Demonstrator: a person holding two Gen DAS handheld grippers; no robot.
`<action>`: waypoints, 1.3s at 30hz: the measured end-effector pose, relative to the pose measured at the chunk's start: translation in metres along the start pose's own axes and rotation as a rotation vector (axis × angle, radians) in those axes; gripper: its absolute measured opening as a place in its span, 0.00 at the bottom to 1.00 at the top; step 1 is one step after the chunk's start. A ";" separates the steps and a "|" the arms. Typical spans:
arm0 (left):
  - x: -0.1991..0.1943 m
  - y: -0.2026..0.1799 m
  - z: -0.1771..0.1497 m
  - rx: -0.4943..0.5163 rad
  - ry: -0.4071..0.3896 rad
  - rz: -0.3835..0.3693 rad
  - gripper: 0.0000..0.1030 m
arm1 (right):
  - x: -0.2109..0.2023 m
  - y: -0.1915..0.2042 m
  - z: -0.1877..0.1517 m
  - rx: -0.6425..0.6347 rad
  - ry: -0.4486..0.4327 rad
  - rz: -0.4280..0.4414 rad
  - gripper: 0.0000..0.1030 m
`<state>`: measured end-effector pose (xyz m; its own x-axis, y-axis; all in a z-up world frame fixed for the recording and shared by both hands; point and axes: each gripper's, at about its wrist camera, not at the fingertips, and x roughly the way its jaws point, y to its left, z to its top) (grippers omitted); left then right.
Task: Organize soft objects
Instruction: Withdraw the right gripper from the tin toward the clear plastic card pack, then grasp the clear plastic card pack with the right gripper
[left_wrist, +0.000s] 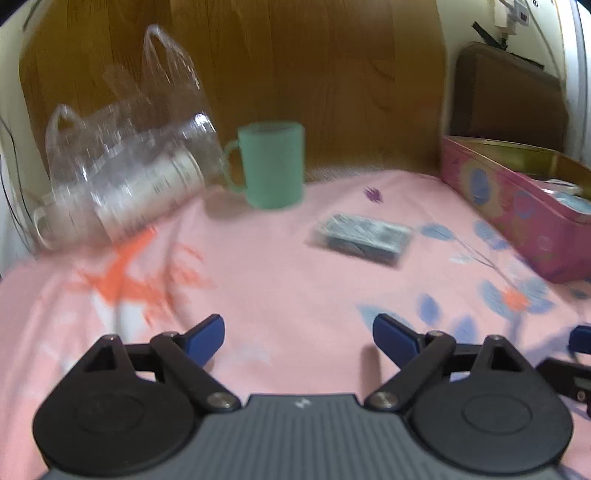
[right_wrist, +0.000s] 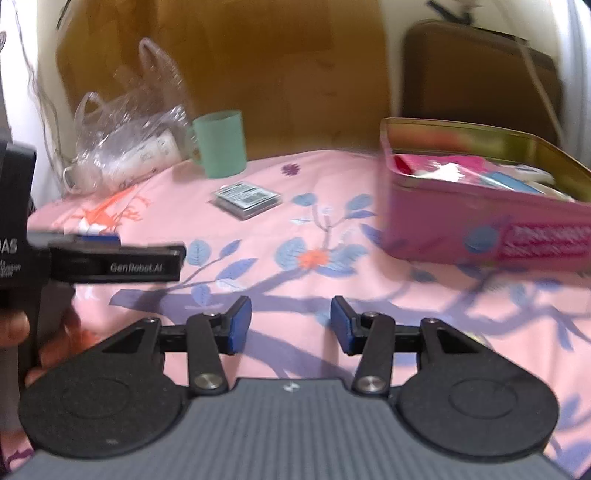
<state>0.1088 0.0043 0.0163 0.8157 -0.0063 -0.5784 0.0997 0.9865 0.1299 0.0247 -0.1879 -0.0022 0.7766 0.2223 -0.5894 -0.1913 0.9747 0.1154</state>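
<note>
Both empty: left gripper spread wide, right gripper half spread, low in frame over the pink sheet, likely lining up on the flat packet mid-frame, pink tin at right probably its destination.

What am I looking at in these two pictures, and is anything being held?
Each picture comes from a camera on a tool a person carries, looking forward along its two blue-tipped fingers. One shows the left hand-held gripper, the other the right hand-held gripper. Both stand open and hold nothing. They hover over a pink flowered sheet. On it stand a green mug and a clear plastic bag with a white mug inside; a small flat packet lies in the middle, and an open pink tin with items inside sits at the right.
</note>
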 end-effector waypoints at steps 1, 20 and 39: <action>0.004 0.006 0.006 -0.004 -0.004 -0.004 0.88 | 0.007 0.003 0.005 -0.015 0.010 0.009 0.50; 0.039 0.062 0.018 -0.190 0.074 -0.111 0.93 | 0.158 0.045 0.092 -0.237 0.101 0.149 0.83; 0.036 0.053 0.018 -0.140 0.077 -0.066 0.93 | 0.022 0.011 0.013 -0.243 0.071 0.168 0.62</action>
<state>0.1536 0.0531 0.0164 0.7636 -0.0642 -0.6424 0.0663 0.9976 -0.0209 0.0473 -0.1722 -0.0032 0.6796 0.3697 -0.6336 -0.4584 0.8883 0.0267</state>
